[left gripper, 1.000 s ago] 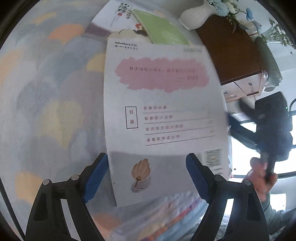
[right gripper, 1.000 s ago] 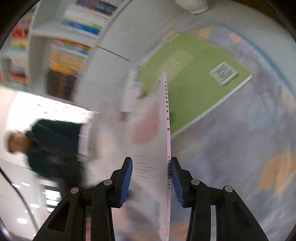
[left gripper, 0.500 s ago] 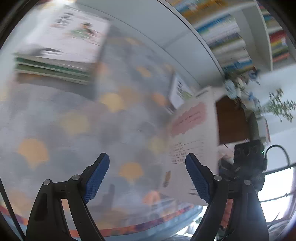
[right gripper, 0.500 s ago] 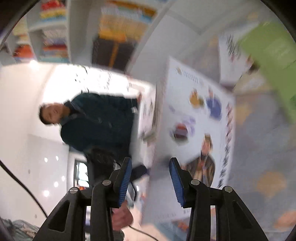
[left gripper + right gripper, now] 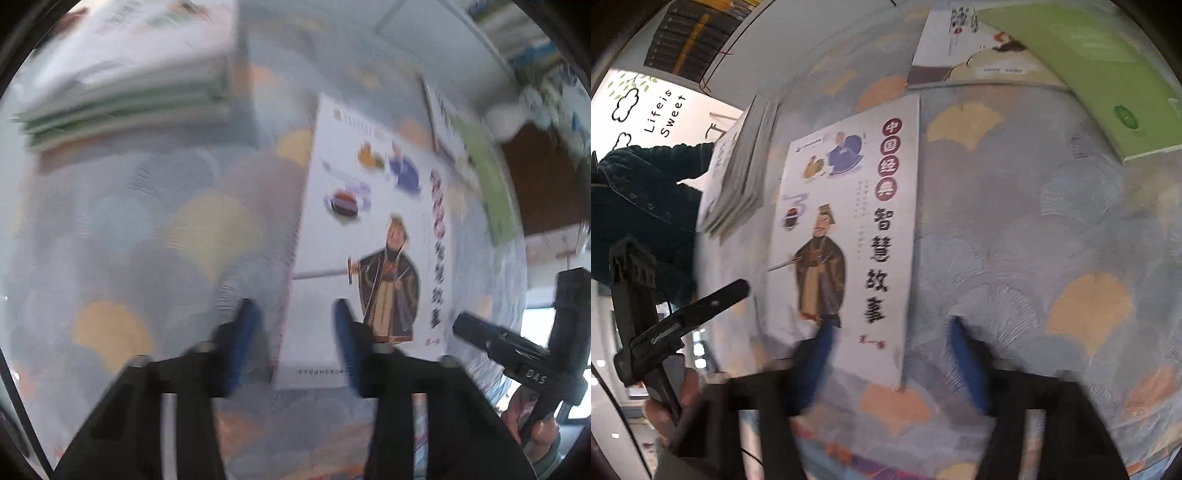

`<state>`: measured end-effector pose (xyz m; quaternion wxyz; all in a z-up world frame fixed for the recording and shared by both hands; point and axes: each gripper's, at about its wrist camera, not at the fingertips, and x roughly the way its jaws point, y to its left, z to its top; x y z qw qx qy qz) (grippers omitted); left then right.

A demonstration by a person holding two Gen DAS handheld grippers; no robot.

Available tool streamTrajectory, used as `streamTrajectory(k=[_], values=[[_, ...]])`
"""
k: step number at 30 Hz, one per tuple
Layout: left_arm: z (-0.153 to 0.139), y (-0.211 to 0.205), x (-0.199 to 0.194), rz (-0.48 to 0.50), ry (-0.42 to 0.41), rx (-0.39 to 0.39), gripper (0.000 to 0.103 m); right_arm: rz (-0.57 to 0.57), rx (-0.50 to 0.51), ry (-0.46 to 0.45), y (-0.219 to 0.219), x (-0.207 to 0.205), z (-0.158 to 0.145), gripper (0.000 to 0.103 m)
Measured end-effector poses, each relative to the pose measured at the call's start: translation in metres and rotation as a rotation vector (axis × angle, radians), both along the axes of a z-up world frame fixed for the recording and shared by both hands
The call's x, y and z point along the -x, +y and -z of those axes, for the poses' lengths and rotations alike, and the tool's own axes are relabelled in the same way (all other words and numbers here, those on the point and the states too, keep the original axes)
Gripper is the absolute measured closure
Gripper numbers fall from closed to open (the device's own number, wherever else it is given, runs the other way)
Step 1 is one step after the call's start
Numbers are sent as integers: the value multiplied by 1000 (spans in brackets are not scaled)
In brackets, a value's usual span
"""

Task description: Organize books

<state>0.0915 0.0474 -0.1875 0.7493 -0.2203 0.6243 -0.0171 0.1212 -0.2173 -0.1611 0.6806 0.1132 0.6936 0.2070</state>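
Books were only partly sorted at this point, far as I could tell. From the left wrist view, the left hand-held gripper [image 5: 291, 339] pointed down at the surface [image 5: 147, 221] with its patterned cloth, and its jaws were closing, straddling the near left edge of the white storybook [image 5: 369, 229] that lay flat there; I didn't see the pads actually pressing on it yet, though the blur made that hard to judge. A stack of books [image 5: 125, 85] sat at the far left of the surface, so some tidying looked done already. A green book [image 5: 491, 184] and another white one partly under it lay loose beyond the storybook, and the other gripper body poked in at the right edge. From the right wrist view, the right hand-held gripper [image 5: 890, 354] hung partly open over the storybook's near right corner, with one blue finger over the cover and the other over bare cloth, gripping nothing that I could see. The same storybook [image 5: 849, 229] lay face up in the middle, the stack [image 5: 738, 173] was off to its left, and the green book [image 5: 1089, 74] sat top right, overlapping an illustrated book [image 5: 960, 48]. So I'd guess the storybook was next for the stack, with those two left after it.
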Motion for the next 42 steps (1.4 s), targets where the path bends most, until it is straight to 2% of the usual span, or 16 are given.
streamTrajectory(k=[2, 4, 7, 10, 11, 13, 15, 18, 21, 25, 29, 30, 34, 37, 39, 42], values=[[-3, -6, 0, 34, -46, -27, 74, 47, 127, -49, 4, 6, 2, 74], [-2, -7, 1, 66, -41, 16, 74, 64, 147, -97, 5, 15, -2, 75], [1, -8, 3, 109, -42, 105, 66, 41, 89, -104, 17, 28, -3, 74], [-1, -1, 5, 109, -63, 177, 64, 68, 91, -123, 20, 35, -2, 72], [-4, 4, 8, 85, -85, 242, 64, 88, 76, -116, 17, 34, 0, 71], [-14, 28, 14, 2, -163, 516, 64, 170, -5, -72, 2, 31, 3, 70], [-22, 34, 14, -1, -196, 592, 64, 232, -89, -26, -12, 29, 10, 70], [-26, 18, 11, 73, -202, 510, 64, 330, -217, 42, -35, 28, 24, 70], [-12, 4, 11, 55, -179, 455, 66, 416, -284, 86, -45, 30, 31, 72], [-1, -6, 6, 84, -141, 365, 74, 417, -242, 69, -36, 32, 25, 71], [1, -18, 3, 123, -134, 343, 75, 450, -247, 70, -33, 34, 25, 63], [1, -16, 4, 109, -139, 349, 79, 456, -249, 70, -33, 36, 25, 63], [-13, -4, -3, 82, -162, 517, 83, 486, -271, 85, -38, 37, 23, 62], [-24, 1, -12, 71, -178, 656, 83, 538, -376, 142, -47, 41, 28, 51], [-29, 4, -17, 67, -184, 700, 83, 580, -443, 158, -54, 46, 34, 42], [-24, 4, -27, 78, -156, 748, 83, 634, -551, 201, -65, 52, 46, 41]])
